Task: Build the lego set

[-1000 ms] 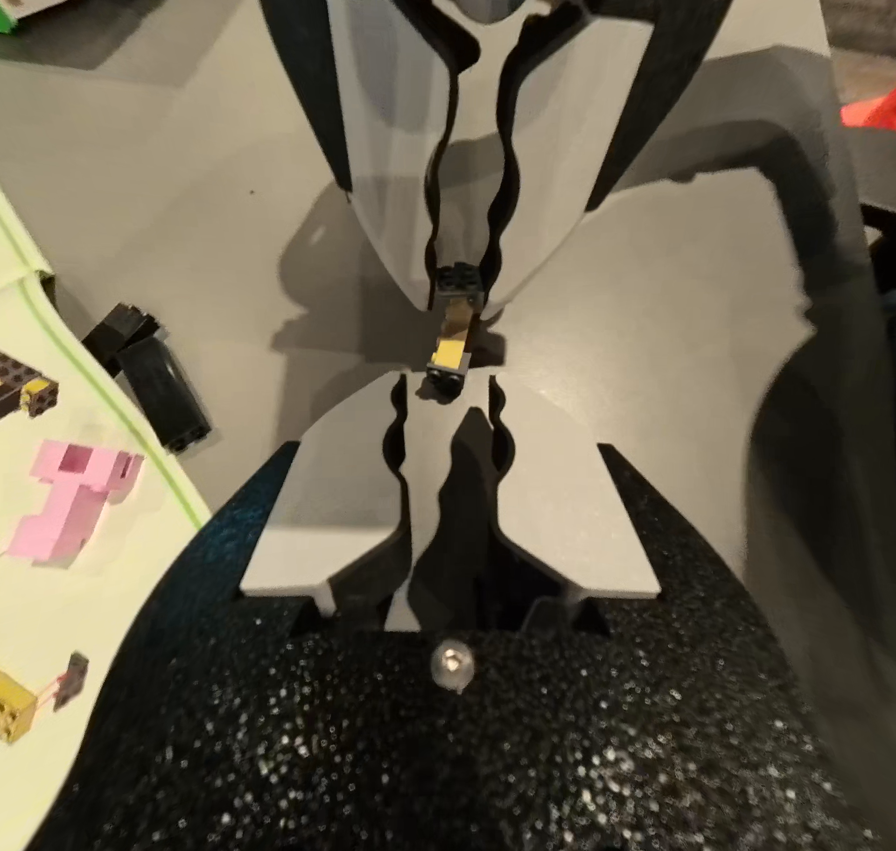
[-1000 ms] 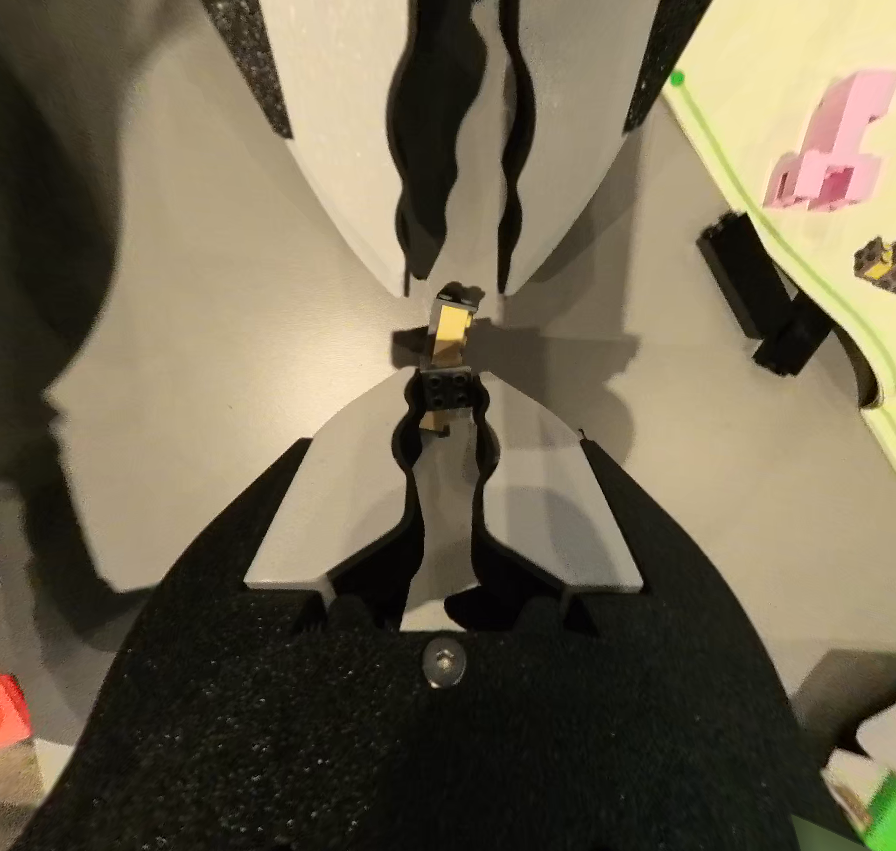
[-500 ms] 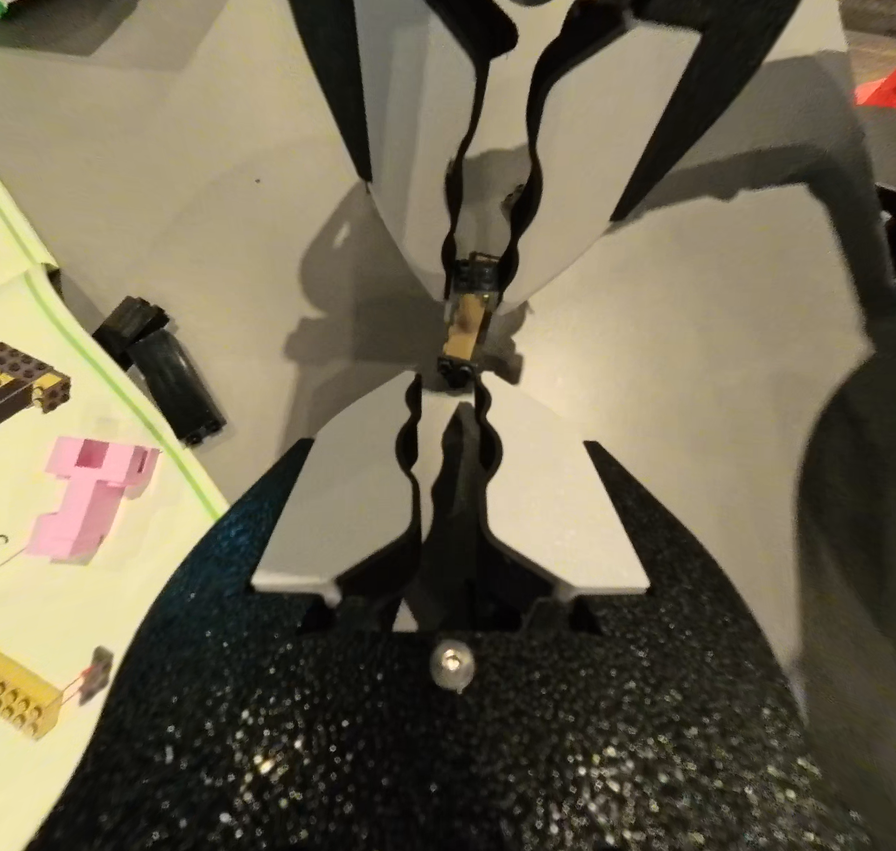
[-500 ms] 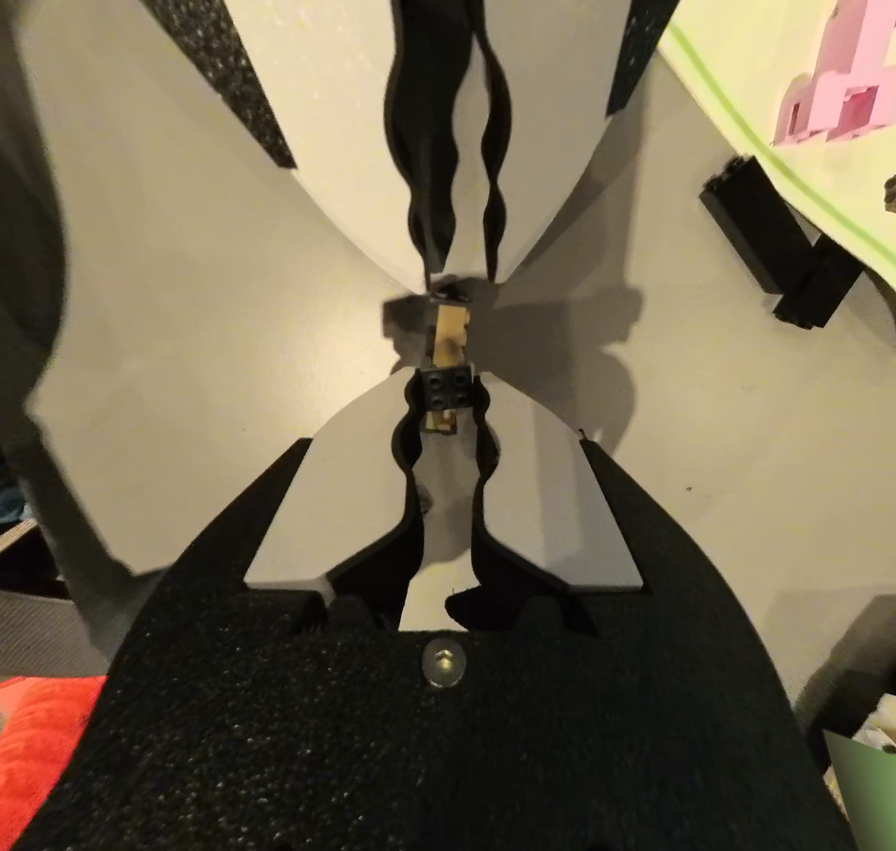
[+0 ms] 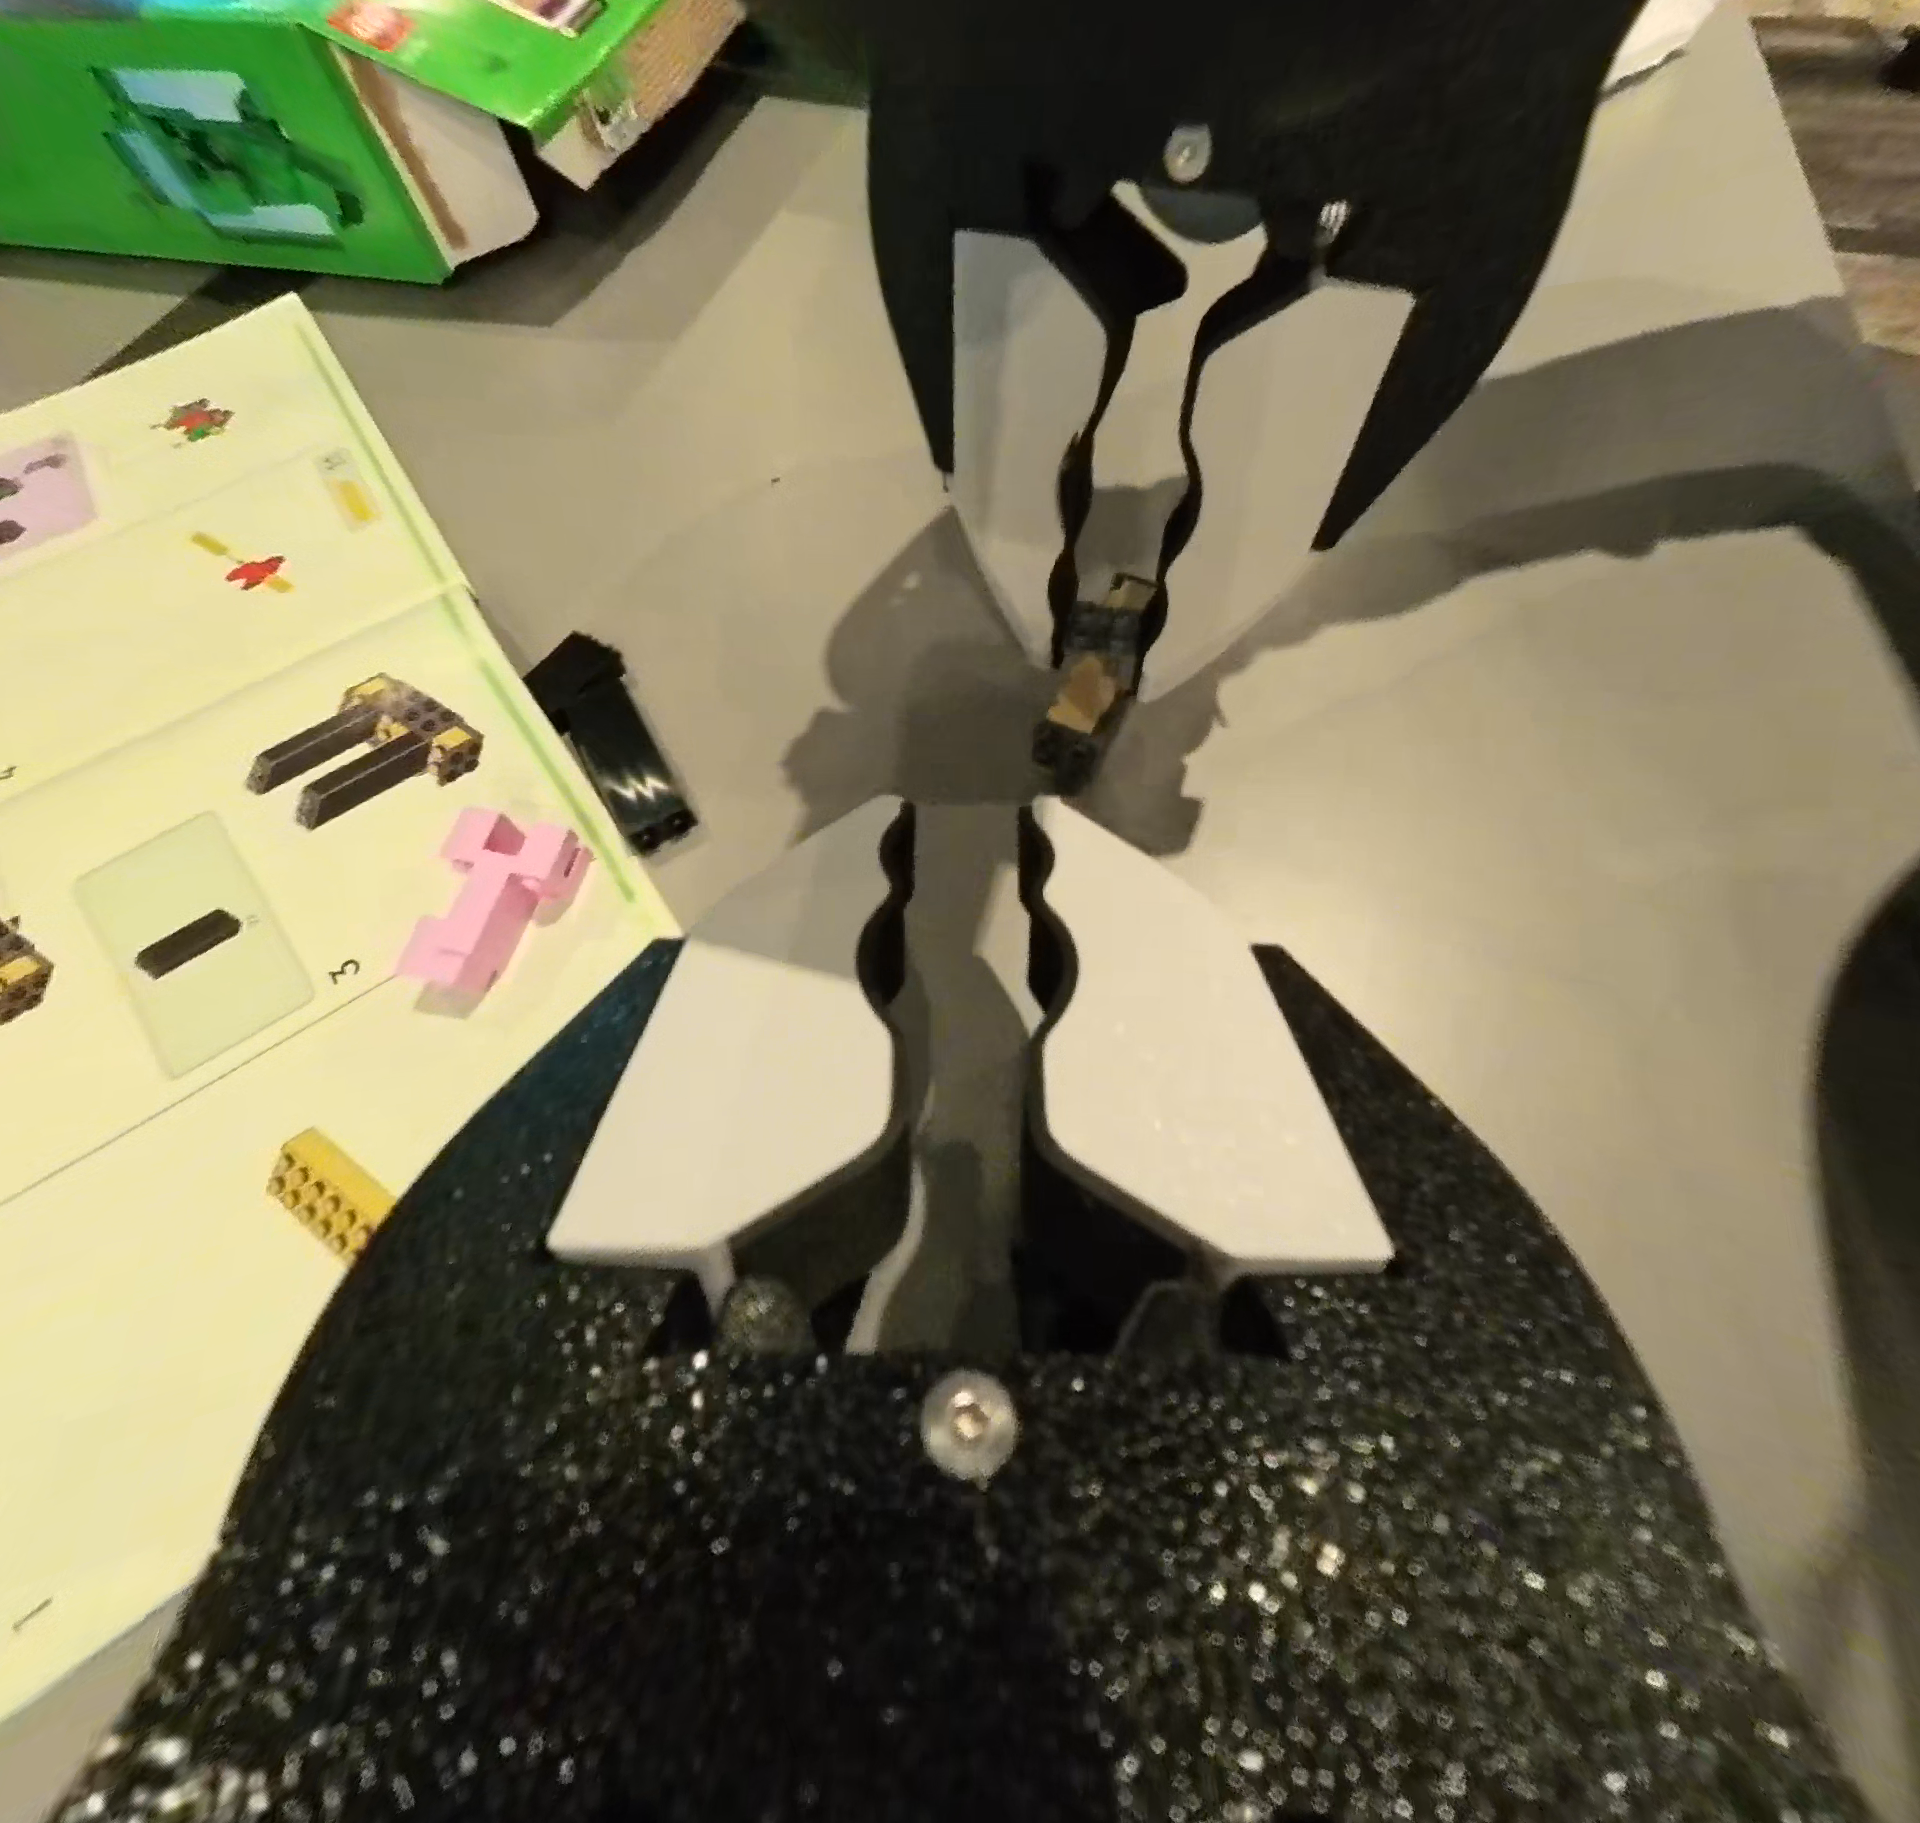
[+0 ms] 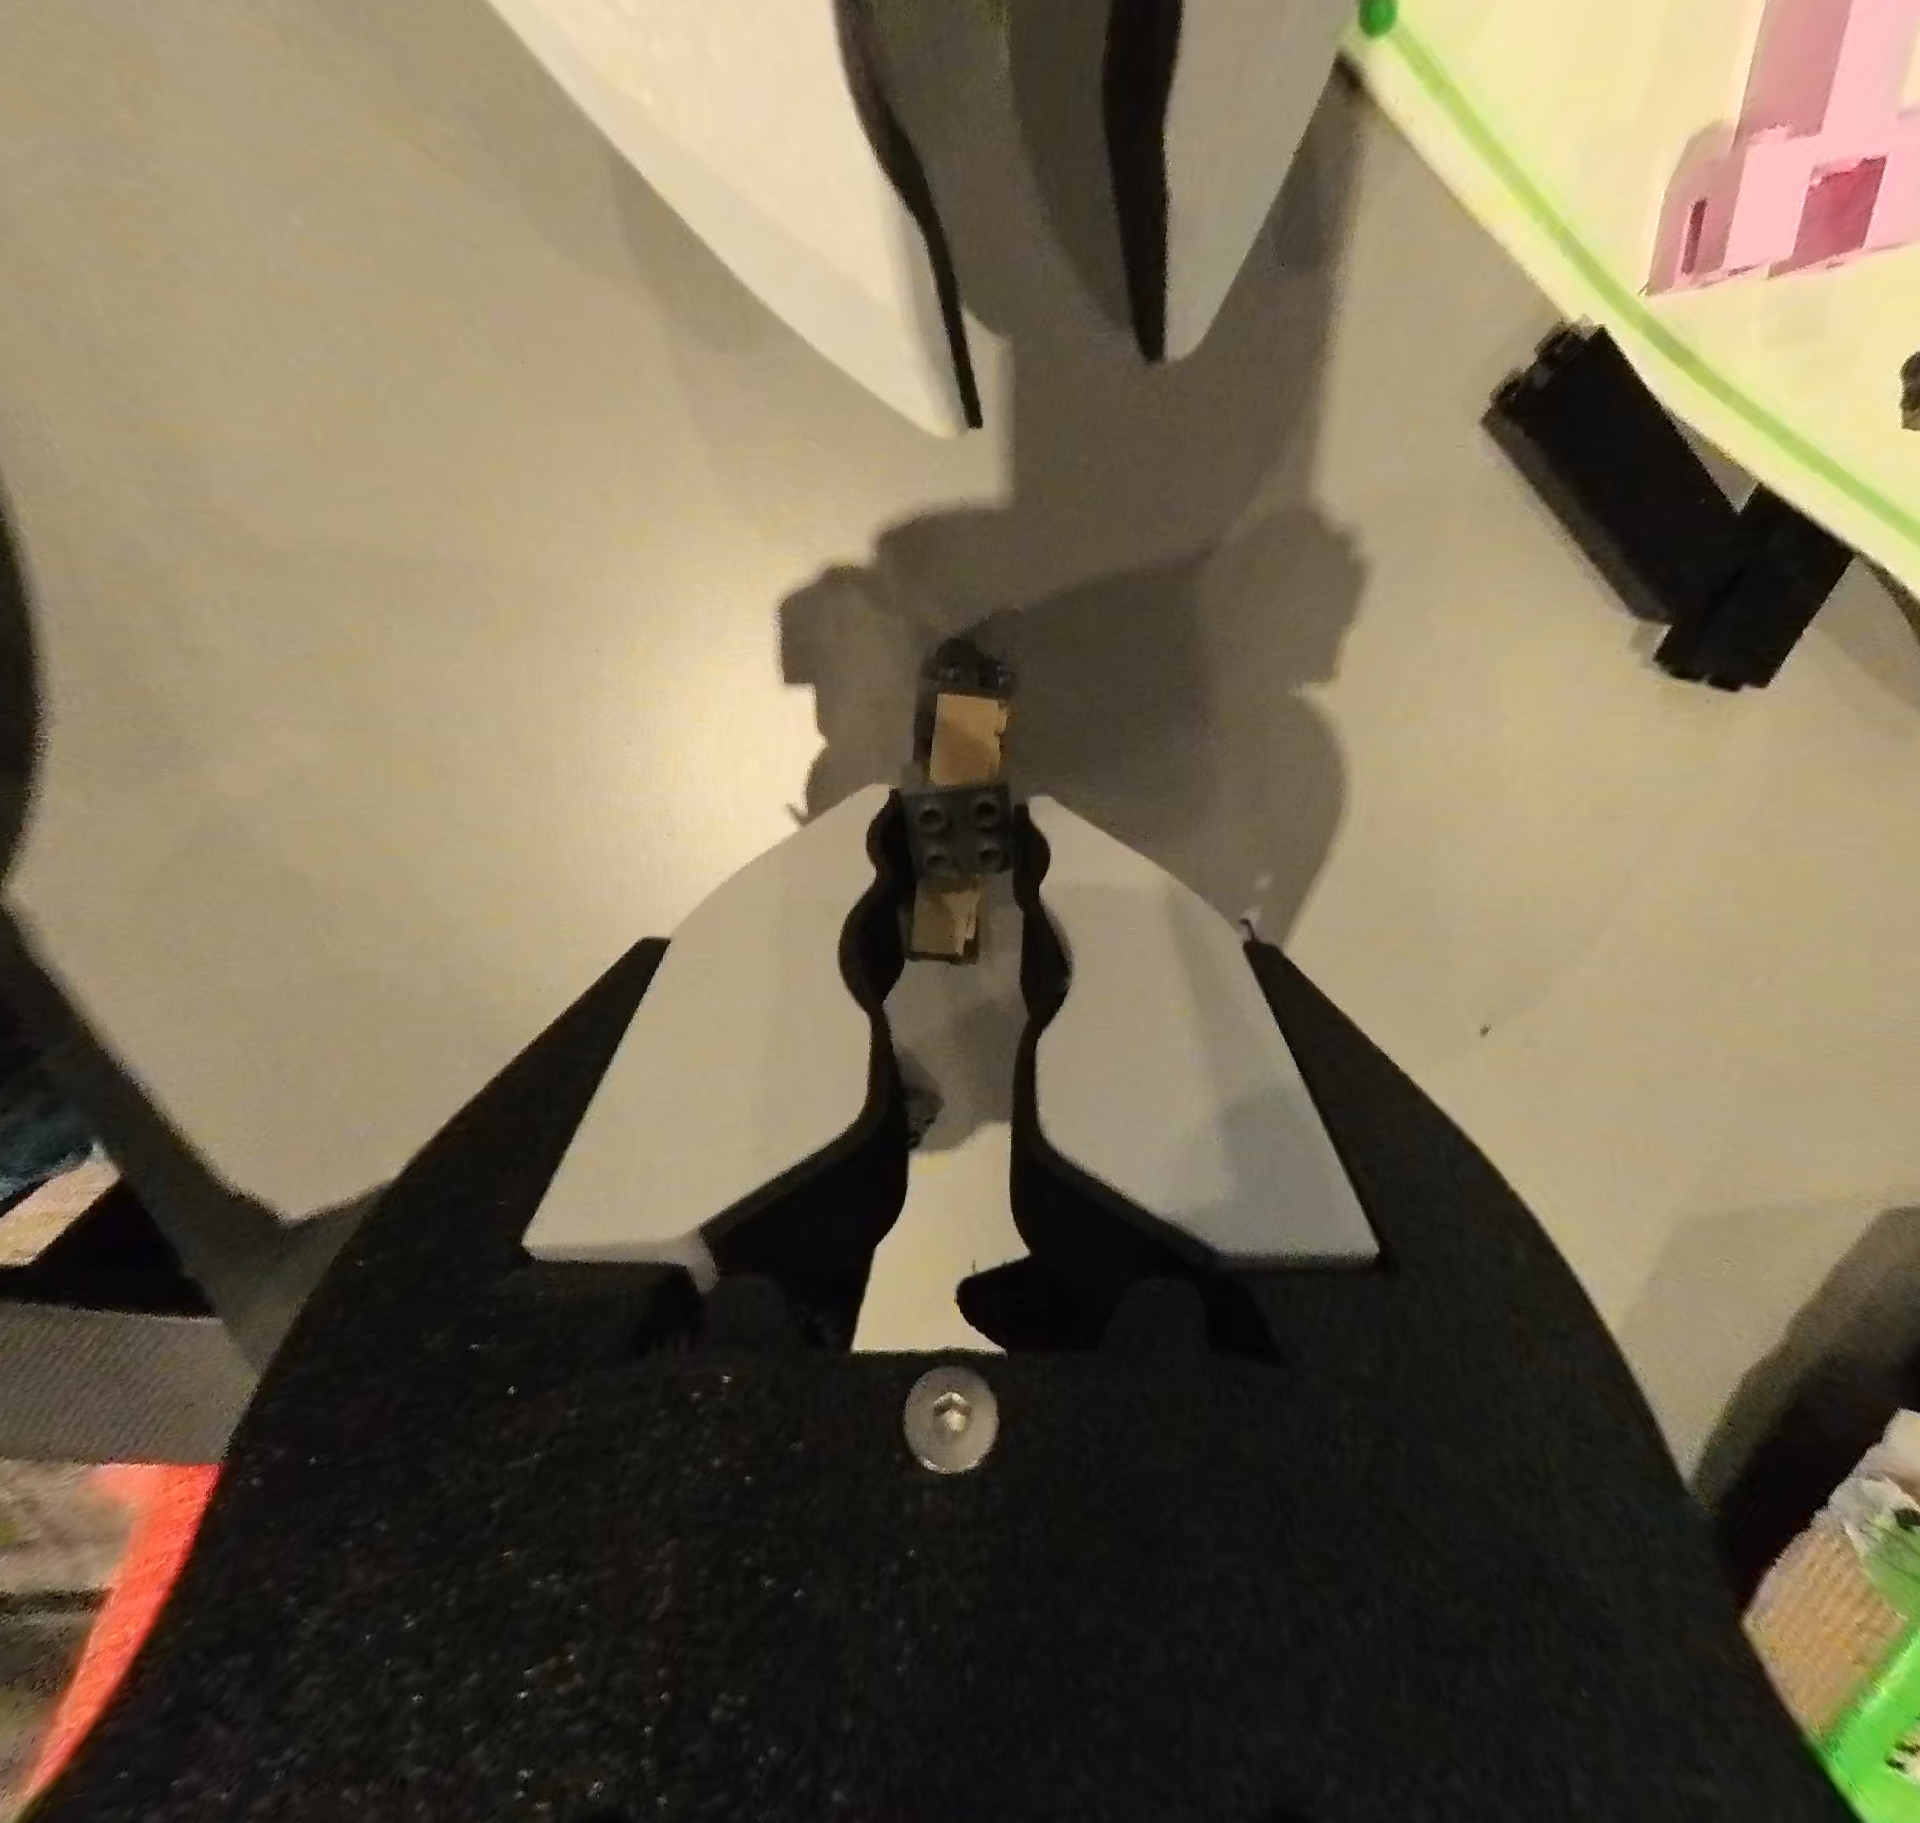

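Over table [image 5: 1455, 838], left hand-held gripper [image 5: 966, 809] released assembly [image 6: 961, 817].

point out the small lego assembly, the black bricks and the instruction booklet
small lego assembly [image 6: 961, 828], right wrist view, studded dark plate
black bricks [image 5: 623, 765], left wrist view, long side
instruction booklet [image 5: 208, 1098], left wrist view, open page

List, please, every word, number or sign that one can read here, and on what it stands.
I do not quote writing; it stands here:
Green box: printed marks, blurred.
Instruction sheet: small printed marks beside the drawings.
Black bricks, lego piece: none visible.
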Demonstrator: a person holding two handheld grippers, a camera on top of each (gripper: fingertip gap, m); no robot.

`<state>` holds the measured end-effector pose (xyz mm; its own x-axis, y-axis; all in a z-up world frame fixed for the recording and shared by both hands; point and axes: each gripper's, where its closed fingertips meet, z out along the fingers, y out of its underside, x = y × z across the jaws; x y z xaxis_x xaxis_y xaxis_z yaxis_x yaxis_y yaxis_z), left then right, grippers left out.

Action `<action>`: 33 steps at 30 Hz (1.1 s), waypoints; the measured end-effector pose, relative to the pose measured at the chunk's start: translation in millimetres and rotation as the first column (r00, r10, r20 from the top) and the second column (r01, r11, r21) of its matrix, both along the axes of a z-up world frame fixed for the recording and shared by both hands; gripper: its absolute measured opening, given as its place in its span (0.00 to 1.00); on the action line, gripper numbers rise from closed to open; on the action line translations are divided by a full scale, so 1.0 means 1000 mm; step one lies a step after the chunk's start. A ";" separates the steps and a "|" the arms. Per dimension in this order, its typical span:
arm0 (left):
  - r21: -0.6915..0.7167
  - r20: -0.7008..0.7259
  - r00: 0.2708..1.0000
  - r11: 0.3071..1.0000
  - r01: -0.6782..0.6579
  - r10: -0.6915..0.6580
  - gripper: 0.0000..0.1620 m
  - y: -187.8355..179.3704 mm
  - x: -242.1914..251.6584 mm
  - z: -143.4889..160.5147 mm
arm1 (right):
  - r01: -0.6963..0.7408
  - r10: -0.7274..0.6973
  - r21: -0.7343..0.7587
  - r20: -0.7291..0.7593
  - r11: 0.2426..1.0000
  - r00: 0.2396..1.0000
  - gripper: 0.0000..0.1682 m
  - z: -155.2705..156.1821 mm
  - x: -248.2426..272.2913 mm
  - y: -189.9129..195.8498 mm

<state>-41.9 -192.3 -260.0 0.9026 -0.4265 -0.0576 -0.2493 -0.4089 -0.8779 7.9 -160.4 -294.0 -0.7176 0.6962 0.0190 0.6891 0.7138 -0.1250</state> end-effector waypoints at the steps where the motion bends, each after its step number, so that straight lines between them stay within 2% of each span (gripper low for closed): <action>1: 0.007 0.002 1.000 1.000 -0.005 0.005 0.11 0.000 -0.002 0.001 | 0.011 -0.011 0.001 0.005 1.000 1.000 0.11 0.000 0.000 0.000; 8: 0.032 0.023 1.000 0.999 -0.011 0.010 0.11 -0.003 -0.005 0.004 | 0.053 -0.053 0.011 0.038 0.999 0.998 0.13 -0.001 -0.002 0.001; 16: 0.008 0.005 1.000 1.000 0.008 -0.008 0.11 -0.004 0.000 -0.002 | 0.032 -0.032 0.006 0.030 0.999 0.999 0.13 0.002 0.002 -0.001; 21: 0.005 0.031 0.999 1.000 0.028 -0.028 0.10 -0.004 0.005 -0.003 | 0.060 -0.061 -0.035 -0.029 0.998 0.998 0.13 0.013 0.005 0.005; 25: -0.015 0.041 0.999 0.999 0.035 -0.034 0.09 0.000 0.010 -0.006 | 0.109 -0.118 -0.066 -0.143 0.992 0.983 0.12 0.022 0.004 0.023; 27: -0.035 0.015 0.997 0.997 0.073 -0.072 0.08 0.002 0.013 -0.009 | 0.133 -0.162 -0.152 -0.196 0.979 0.967 0.12 0.024 0.003 0.024; 30: -0.071 -0.074 0.974 0.976 0.207 -0.213 0.10 0.002 0.020 -0.015 | 0.137 -0.215 -0.284 -0.264 0.949 0.940 0.10 0.026 0.001 0.020; 33: -0.115 -0.203 0.932 0.953 0.280 -0.299 0.11 0.008 0.017 -0.023 | 0.109 -0.212 -0.325 -0.302 0.940 0.930 0.08 0.026 0.008 0.018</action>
<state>-25.4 -184.4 -282.9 0.7091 -0.6789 -0.1905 -0.5473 -0.3596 -0.7557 16.0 -142.6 -267.7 -0.5847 0.8112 0.0075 0.6741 0.4910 -0.5518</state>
